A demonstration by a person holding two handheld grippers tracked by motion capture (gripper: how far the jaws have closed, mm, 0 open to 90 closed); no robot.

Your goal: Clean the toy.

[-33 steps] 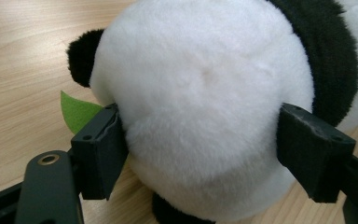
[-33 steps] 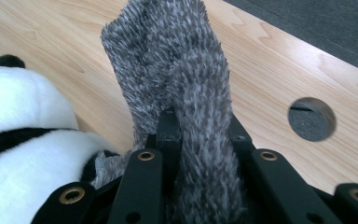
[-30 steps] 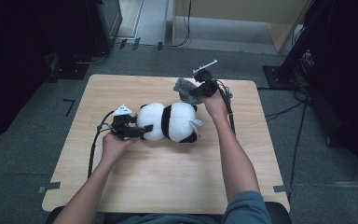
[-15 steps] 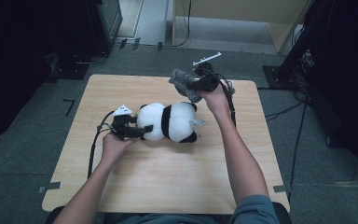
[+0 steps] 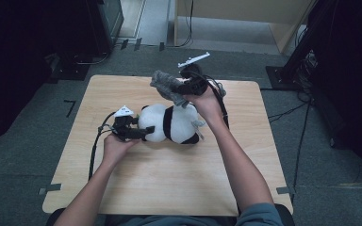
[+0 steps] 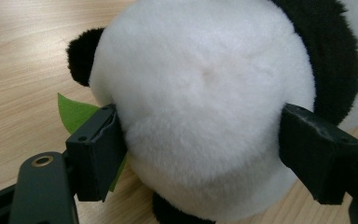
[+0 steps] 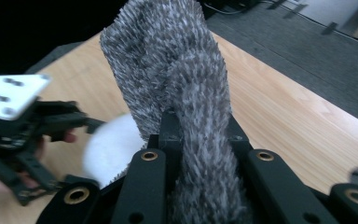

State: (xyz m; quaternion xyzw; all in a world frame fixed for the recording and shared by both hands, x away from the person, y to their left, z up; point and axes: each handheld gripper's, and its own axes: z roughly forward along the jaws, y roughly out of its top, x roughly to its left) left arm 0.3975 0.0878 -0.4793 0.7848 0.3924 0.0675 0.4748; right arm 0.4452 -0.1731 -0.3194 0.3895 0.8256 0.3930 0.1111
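our right tongs (image 5: 176, 89) clench the grey fuzzy cloth (image 5: 166, 84) just above the panda (image 5: 169, 123), whose head our left tongs (image 5: 136, 132) grip, body stretching rightward along the worktop (image 5: 169, 188).

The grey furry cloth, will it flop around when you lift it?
Probably yes. The grey furry cloth bends and folds above the right tongs, so it looks floppy and light. Its shaggy pile likely keeps it from slipping.

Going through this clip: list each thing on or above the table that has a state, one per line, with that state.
Panda plush: lying on its side on the table, head clamped.
Grey fuzzy cloth: lifted off the table, hanging above the panda.
Left gripper: fingers pressed on the panda's head.
Right gripper: shut on the cloth, raised.
Green leaf: under the head, flat.
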